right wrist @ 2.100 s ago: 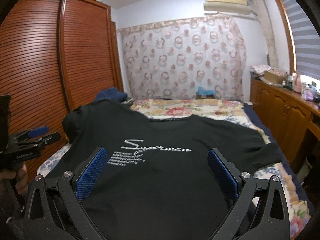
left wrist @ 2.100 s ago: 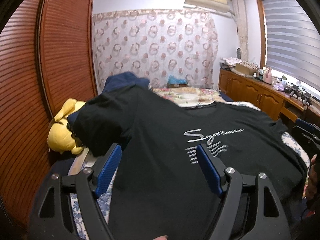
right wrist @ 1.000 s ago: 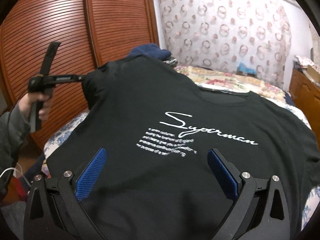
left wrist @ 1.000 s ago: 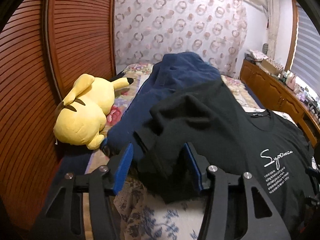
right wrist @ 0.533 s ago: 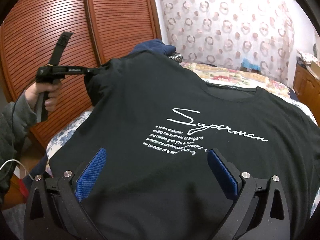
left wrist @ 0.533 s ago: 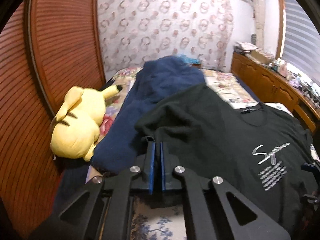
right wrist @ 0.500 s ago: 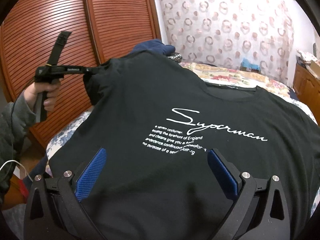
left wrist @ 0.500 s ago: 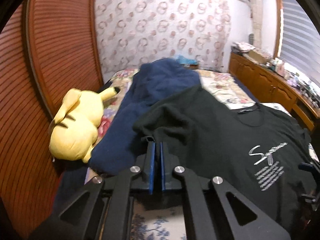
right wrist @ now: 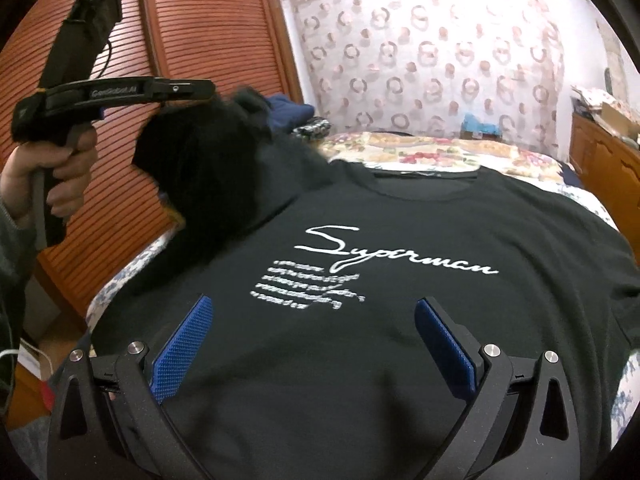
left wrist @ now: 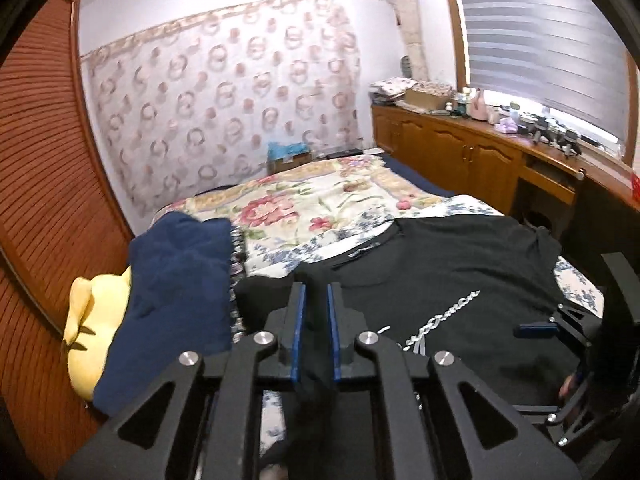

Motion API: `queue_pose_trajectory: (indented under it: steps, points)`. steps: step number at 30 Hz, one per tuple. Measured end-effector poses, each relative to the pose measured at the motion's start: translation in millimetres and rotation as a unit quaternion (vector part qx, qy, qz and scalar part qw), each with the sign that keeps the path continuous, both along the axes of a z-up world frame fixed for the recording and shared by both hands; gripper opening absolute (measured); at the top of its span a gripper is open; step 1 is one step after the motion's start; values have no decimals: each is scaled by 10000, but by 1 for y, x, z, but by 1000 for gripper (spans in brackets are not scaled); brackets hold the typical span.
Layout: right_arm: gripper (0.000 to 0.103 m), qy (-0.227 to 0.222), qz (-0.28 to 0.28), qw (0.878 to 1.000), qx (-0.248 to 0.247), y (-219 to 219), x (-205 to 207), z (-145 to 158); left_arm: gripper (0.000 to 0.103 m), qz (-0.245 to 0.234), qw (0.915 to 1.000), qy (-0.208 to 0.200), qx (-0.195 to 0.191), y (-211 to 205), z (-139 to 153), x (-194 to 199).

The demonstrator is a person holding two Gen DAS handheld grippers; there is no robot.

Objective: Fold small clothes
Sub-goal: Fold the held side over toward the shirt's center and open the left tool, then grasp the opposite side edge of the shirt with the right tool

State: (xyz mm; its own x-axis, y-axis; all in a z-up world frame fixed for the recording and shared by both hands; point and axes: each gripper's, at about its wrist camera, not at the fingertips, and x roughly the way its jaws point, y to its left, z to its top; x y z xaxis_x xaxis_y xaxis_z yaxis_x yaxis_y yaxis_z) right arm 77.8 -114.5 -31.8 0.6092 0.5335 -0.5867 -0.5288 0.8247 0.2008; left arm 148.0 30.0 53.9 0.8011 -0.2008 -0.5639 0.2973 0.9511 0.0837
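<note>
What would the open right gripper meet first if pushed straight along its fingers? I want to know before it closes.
Most likely the black T-shirt spread on the bed: the right gripper angles down at its chest print, nothing between. Depth is uncertain.

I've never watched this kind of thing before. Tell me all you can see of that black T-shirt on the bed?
The black T-shirt is a soft, matte knit with a round ribbed collar and white script reading "Supermen" above small lines of white text. It lies face up on the floral bedspread. One sleeve is lifted off the bed, pinched in the narrow jaws of the left gripper. The right gripper hovers open above the chest.
</note>
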Motion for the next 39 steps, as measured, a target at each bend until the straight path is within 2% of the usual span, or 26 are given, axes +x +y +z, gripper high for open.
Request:
queue_pose_trajectory:
  steps: [1,7,9,12,18,22,28,35,36,39]
  points:
    - [103,0,-29,10000,-3,-3,0,0,21,-10,10000,-6,-9,-1,1,-1]
    - [103,-10,-143,9999,17,-12,6,3,39,166,9997,42,163,16,-10,-14]
    - [103,-38,-154,9999,10,-14,7,6,44,257,9992,233,183,29,-23,-18]
    - [103,-87,-139,9999,-46,-13,11,10,59,364,9984,414,138,40,-49,-29]
    - [102,-176,36,9996,-217,-5,25,18,59,541,9936,988,43,52,-110,-48]
    - [94,-49,362,9991,-235,10,39,19,59,725,9896,1235,105,63,-137,-52]
    - [72,287,849,9954,-331,54,65,10,60,740,9887,1301,-127,74,-148,-54]
    - [60,659,1203,9882,-687,112,91,-15,63,688,9873,1366,-439,86,-151,-52]
    - [56,697,1254,9866,-772,120,93,-20,63,680,9871,1370,-468,87,-151,-53]
    - [49,752,1362,9825,-1021,139,97,-32,64,689,9875,1354,-421,86,-151,-55]
